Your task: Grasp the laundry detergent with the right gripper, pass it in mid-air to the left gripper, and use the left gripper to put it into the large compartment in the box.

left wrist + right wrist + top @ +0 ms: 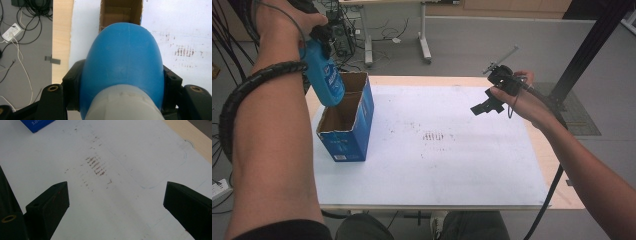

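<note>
One blue plastic bottle with a pale cap end (pixel 324 75) hangs bottom-down above the open top of one blue cardboard box with a brown inside (pixel 346 120), clenched near its cap end in the left gripper (pixel 319 37), whose two black jaws press on either side of the bottle in the left gripper view (pixel 122 62). The box (pixel 120 12) stands open-topped on the white sheet covering the wooden worktop (pixel 437 150), near the sheet's left edge as the high view shows it; what can be seen of its inside is bare brown cardboard, though the bottle hides part of it. Well to the right of the box, the right gripper (pixel 486 106) is held above the sheet with its jaws spread wide and nothing between them (pixel 116 202). A patch of brown smudges (pixel 433 136) marks the sheet between the box and the right gripper.
</note>
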